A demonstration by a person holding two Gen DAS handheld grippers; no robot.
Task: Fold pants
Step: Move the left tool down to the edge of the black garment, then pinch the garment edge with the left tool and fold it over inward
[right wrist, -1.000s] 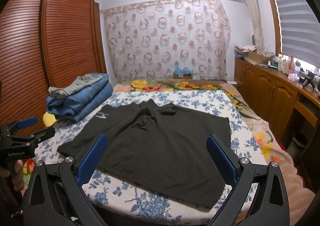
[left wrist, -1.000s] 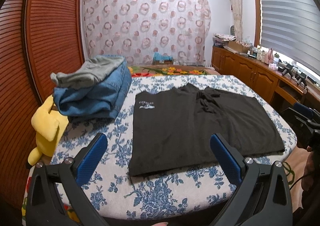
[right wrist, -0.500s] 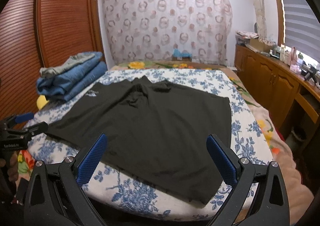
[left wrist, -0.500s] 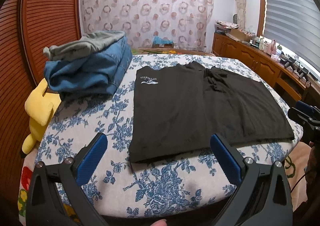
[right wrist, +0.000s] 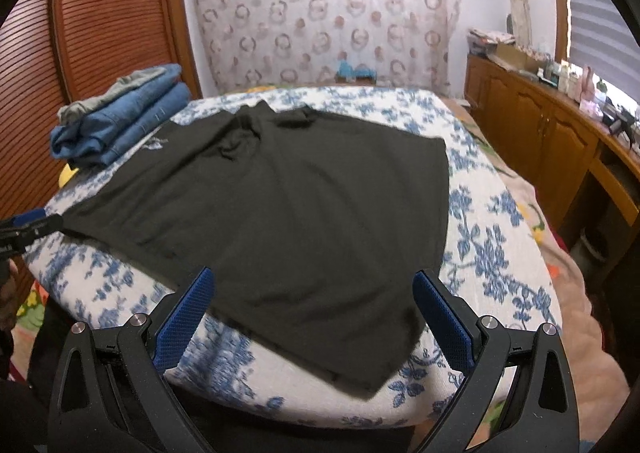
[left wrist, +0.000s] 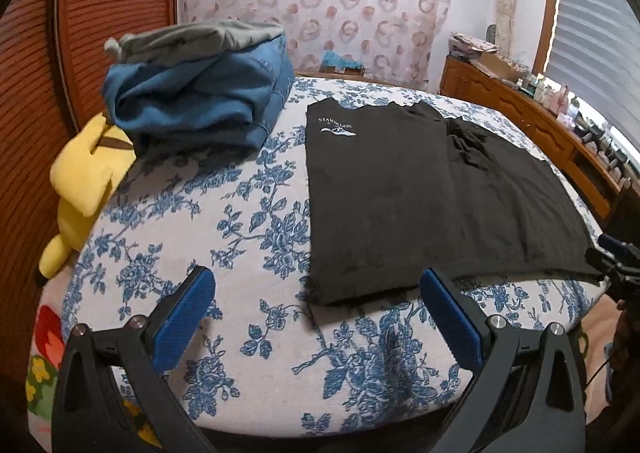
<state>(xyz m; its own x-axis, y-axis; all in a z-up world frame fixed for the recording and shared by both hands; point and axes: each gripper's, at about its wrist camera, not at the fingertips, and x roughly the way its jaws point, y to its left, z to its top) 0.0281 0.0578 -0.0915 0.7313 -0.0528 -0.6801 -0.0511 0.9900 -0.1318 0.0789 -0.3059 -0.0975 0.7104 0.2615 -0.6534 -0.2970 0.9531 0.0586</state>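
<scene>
Black pants (left wrist: 420,189) lie spread flat on the blue-flowered bed (left wrist: 240,237), with a small white logo at the far left corner. They also show in the right wrist view (right wrist: 288,209). My left gripper (left wrist: 316,313) is open and empty, just above the near left corner of the pants. My right gripper (right wrist: 312,313) is open and empty, above the near right corner. Each gripper shows at the edge of the other's view: the right one (left wrist: 616,257) and the left one (right wrist: 24,229).
A stack of folded blue and grey pants (left wrist: 200,93) sits at the bed's far left. A yellow plush toy (left wrist: 84,181) lies by the wooden wardrobe (left wrist: 100,13). A wooden cabinet (right wrist: 540,137) runs along the right wall.
Both grippers have moved forward and down toward the near edge of the pants. Both stay open.
</scene>
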